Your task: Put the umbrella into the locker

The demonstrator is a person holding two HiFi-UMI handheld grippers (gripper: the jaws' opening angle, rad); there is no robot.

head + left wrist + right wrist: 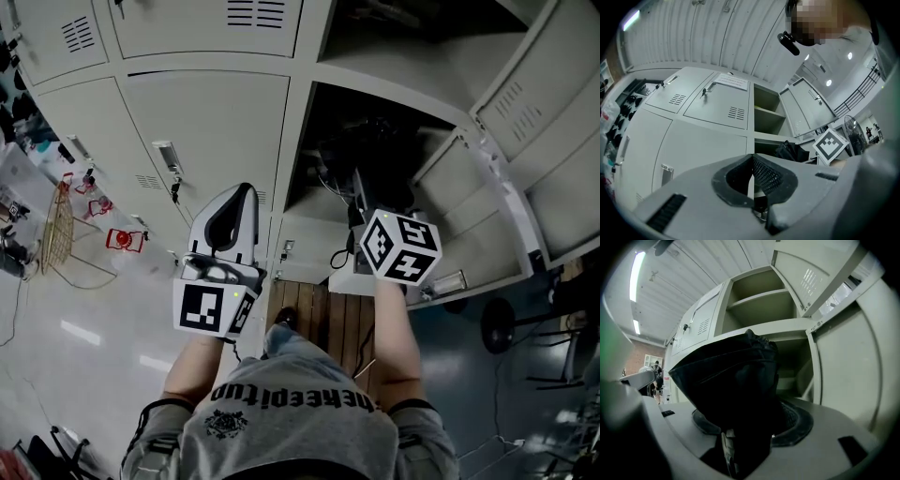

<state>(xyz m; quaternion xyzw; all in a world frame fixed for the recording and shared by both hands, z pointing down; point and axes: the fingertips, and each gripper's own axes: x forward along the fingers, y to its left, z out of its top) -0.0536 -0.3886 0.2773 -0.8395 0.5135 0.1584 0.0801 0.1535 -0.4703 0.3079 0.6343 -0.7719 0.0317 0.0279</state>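
Note:
My right gripper (367,211) (750,422) is shut on the black folded umbrella (731,380). In the head view the umbrella (359,155) reaches into the dark open locker compartment (375,94), straight ahead of me. The right gripper view shows that open locker (792,362) just behind the umbrella's fabric. My left gripper (236,202) (752,161) is shut on nothing and points at a closed locker door (211,122) left of the open compartment. From the left gripper view, the umbrella (790,151) shows as a dark bundle at the locker opening, beside the right gripper's marker cube (830,145).
The open locker door (502,202) swings out on the right, and another open door (544,84) stands above it. An upper compartment with a shelf (761,296) is open too. Keys hang in closed doors (172,161). A wire rack (58,225) stands at the left, a wheeled base (497,323) at the right.

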